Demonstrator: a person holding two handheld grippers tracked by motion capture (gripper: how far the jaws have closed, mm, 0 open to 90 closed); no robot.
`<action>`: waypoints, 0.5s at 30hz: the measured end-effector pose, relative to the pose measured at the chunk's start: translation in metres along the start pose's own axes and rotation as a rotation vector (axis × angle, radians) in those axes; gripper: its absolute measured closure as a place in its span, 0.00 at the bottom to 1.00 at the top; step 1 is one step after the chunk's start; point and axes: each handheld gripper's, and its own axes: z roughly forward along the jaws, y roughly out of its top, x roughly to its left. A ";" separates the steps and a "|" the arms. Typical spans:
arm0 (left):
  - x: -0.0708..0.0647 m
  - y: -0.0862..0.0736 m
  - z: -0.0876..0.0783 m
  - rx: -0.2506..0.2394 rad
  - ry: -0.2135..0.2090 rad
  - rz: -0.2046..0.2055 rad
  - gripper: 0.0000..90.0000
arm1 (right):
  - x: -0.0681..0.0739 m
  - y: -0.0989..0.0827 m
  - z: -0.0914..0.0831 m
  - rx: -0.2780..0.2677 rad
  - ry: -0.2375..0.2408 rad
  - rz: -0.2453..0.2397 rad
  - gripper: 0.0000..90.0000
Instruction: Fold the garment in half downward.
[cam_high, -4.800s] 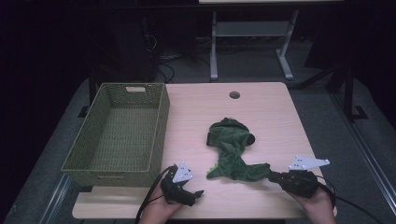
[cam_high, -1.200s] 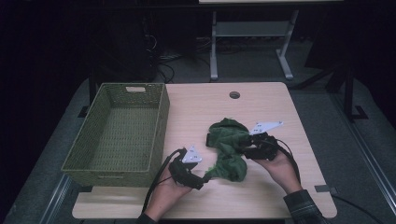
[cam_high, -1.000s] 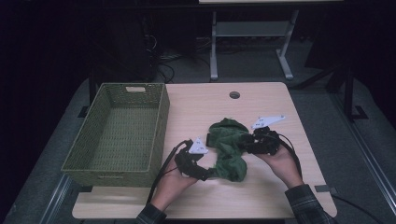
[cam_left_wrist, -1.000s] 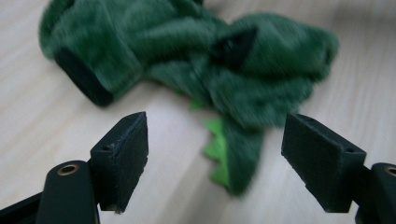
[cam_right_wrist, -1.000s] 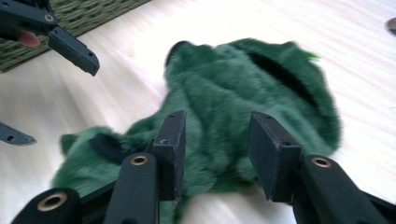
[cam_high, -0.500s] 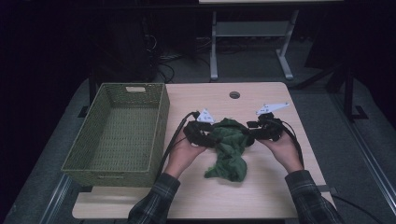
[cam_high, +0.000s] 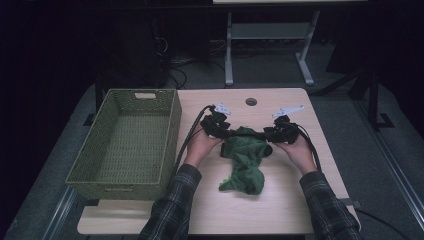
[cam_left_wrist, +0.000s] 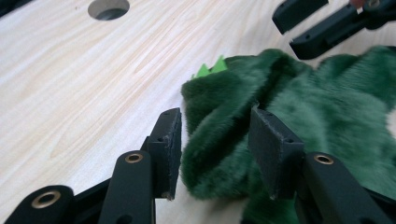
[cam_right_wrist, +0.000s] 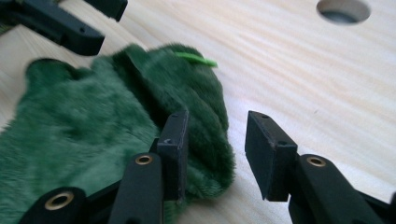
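Fuzzy green cloth (cam_high: 244, 162) lies mid-counter (cam_high: 280, 210) — both grippers at its far edge. Left gripper (cam_left_wrist: 215, 149) fingers gape around a fold, right gripper (cam_right_wrist: 217, 149) fingers spread over the cloth's edge. Wicker basket (cam_high: 125, 140) sits left, round hole (cam_high: 251, 101) beyond.

The high view is dim: the room beyond the bench (cam_high: 280, 210) falls almost black, and only the benchtop is softly lit from above, with faint shadows. The two gripper views are brighter and even, the pale wood without glare. The green cloth (cam_left_wrist: 299, 116) is soft there, and the bench's far edge blurs.
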 end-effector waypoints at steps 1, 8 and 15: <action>0.002 -0.002 0.003 0.011 -0.001 -0.003 0.60 | -0.002 -0.001 0.003 0.005 0.006 0.003 0.66; 0.008 -0.010 0.014 0.072 -0.040 -0.012 0.60 | -0.007 -0.007 0.017 0.041 0.008 0.018 0.69; 0.008 -0.015 0.019 0.084 -0.049 -0.021 0.64 | -0.002 -0.006 0.022 0.059 0.013 -0.006 0.75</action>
